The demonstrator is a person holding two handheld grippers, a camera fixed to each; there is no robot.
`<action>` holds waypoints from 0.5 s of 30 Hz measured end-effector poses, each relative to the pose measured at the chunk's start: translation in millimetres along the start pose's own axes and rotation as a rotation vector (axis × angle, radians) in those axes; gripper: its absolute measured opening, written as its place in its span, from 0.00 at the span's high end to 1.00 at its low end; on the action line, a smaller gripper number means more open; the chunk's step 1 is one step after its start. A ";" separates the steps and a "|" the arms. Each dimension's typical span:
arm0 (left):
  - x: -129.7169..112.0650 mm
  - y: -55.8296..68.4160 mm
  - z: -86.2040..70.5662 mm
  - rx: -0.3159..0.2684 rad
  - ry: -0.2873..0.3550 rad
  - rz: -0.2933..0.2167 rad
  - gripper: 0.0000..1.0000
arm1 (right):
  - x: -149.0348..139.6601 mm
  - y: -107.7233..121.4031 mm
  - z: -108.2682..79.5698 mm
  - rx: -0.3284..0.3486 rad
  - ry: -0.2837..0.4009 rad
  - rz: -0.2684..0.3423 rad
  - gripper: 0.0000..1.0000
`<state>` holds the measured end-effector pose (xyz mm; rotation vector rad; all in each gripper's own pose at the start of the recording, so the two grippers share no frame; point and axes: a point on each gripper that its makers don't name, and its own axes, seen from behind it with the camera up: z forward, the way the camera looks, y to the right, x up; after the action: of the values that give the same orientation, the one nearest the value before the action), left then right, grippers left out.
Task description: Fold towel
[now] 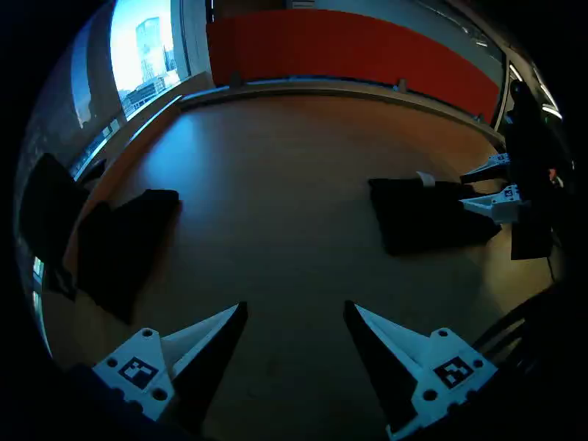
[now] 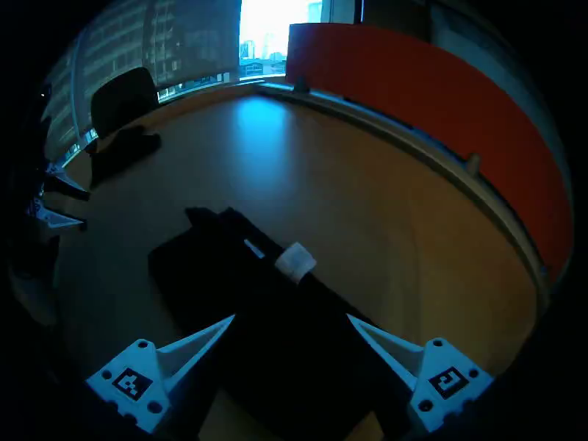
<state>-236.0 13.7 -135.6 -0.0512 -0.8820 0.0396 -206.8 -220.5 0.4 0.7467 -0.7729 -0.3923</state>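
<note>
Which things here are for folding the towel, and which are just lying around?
For the job:
dark towel
right gripper, open over it
left gripper, open
wooden table

Just lying about:
other dark cloth
chair
orange screen

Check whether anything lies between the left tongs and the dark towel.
Nothing visible does: only bare table separates the left tongs from the towel. The right tongs are at the towel's far side.

The left gripper view looks low across the table (image 1: 294,184) toward the red partition (image 1: 353,44), with the towel (image 1: 426,213) farther off at right. The right gripper view sits close above that same towel, facing the window (image 2: 272,37).
</note>
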 end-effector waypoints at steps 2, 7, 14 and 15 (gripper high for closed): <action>-1.1 -1.0 -2.4 0.002 0.002 -0.006 0.03 | -0.4 -1.0 1.2 0.001 -0.003 -0.005 0.03; -4.7 -3.7 -7.3 0.008 0.002 -0.014 0.03 | -2.2 -1.6 4.2 0.002 -0.010 -0.009 0.03; -12.2 -7.6 -11.2 0.015 -0.007 -0.026 0.03 | -9.2 -3.3 8.6 0.002 -0.025 -0.012 0.03; -13.1 -8.3 -11.5 0.016 -0.008 -0.027 0.03 | -9.8 -3.6 9.5 0.002 -0.026 -0.013 0.03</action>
<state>-235.3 4.3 -152.5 -0.0236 -0.8904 0.0213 -220.6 -221.7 -2.3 0.7498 -0.7933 -0.4137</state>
